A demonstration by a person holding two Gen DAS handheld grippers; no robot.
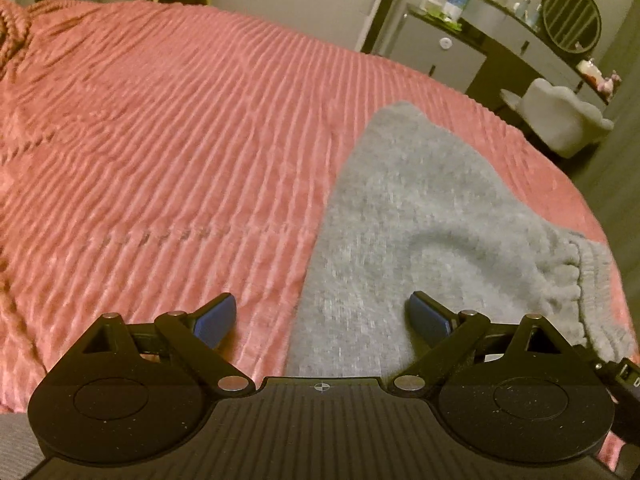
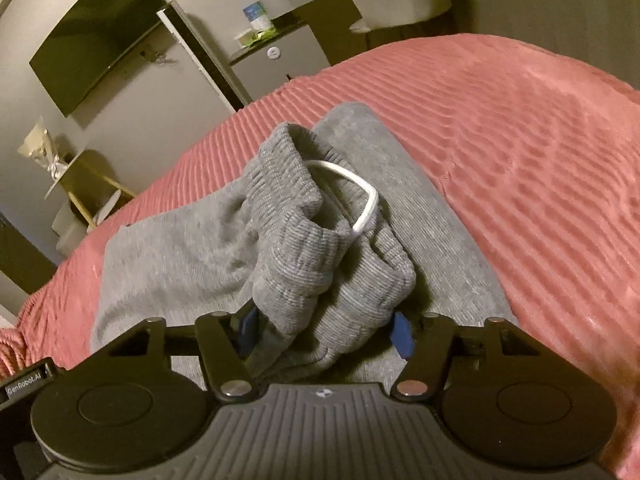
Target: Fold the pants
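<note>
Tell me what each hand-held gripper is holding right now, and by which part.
The right hand-held gripper clamps the gray pants by the bunched ribbed waistband. The left hand-held gripper is open over them, holding nothing.

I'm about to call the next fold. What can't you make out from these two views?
- Pants, left view: near end hidden under the left gripper.
- Waistband, right view: bunched cloth covers the right gripper's pads, so grip unclear.
- Drawstring: ends tucked out of sight.
- Pant legs: layers not separable, blurred.
</note>
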